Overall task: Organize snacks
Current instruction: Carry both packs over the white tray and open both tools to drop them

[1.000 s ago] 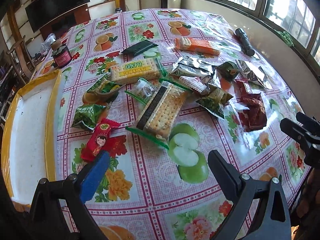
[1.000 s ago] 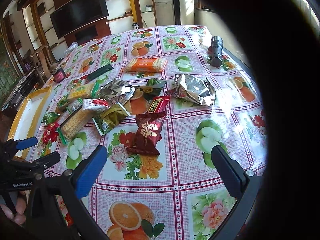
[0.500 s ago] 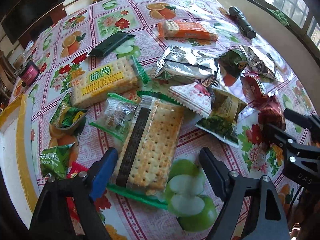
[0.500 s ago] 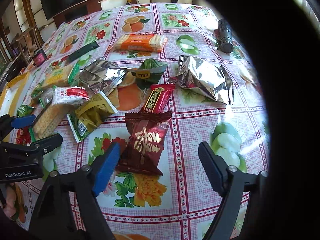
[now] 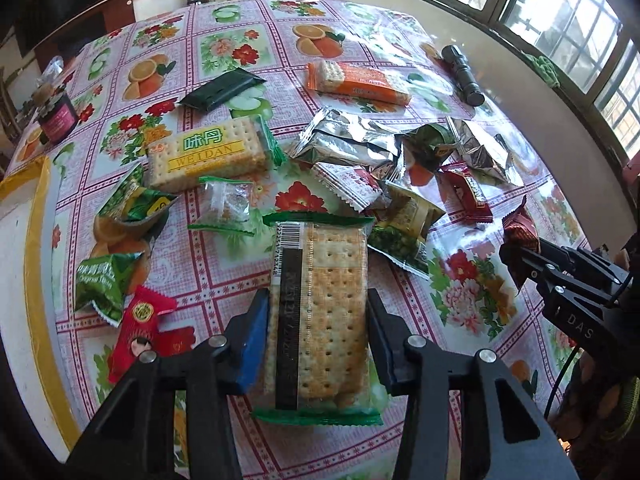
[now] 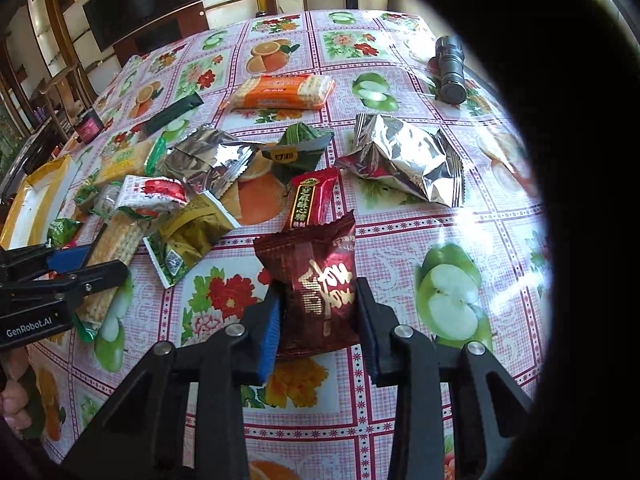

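Sorting looks barely begun: the yellow-rimmed tray (image 5: pixel 38 200) at nine o'clock shows nothing in it, while most snacks lie scattered mid-table. The left gripper (image 5: pixel 316 320) has just been closing and now pinches the cracker pack (image 5: pixel 320 300); the right gripper (image 6: pixel 318 312), likewise closing, clamps the dark red candy bag (image 6: pixel 320 280) (both packs at six o'clock). Only the left view shows the red packet (image 5: pixel 148 328) at seven o'clock.

Tray (image 5: pixel 38 208) cropped at left edge
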`<action>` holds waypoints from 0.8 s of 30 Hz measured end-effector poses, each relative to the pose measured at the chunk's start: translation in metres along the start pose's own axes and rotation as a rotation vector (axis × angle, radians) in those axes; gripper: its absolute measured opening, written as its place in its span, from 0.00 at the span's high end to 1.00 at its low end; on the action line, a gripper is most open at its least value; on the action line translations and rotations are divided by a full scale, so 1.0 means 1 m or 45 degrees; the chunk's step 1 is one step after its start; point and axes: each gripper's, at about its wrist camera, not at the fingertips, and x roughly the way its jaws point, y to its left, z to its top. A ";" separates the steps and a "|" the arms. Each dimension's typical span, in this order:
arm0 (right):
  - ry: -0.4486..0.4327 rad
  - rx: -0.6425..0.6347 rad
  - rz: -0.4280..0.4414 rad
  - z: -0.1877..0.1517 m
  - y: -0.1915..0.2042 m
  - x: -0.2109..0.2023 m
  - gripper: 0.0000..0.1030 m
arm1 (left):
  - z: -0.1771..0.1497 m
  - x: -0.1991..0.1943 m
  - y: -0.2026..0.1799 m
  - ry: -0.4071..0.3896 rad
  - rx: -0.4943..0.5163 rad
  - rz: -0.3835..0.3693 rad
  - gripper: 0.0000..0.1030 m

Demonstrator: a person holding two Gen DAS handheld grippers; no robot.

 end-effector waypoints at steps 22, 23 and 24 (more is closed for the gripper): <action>-0.070 -0.154 0.163 -0.005 0.079 -0.042 0.65 | -0.053 -0.081 0.045 -0.212 -0.231 0.232 0.56; -0.073 -0.162 0.172 -0.004 0.084 -0.044 0.65 | -0.054 -0.083 0.048 -0.217 -0.239 0.239 0.56; -0.075 -0.171 0.178 -0.004 0.089 -0.045 0.65 | -0.056 -0.085 0.051 -0.222 -0.248 0.247 0.56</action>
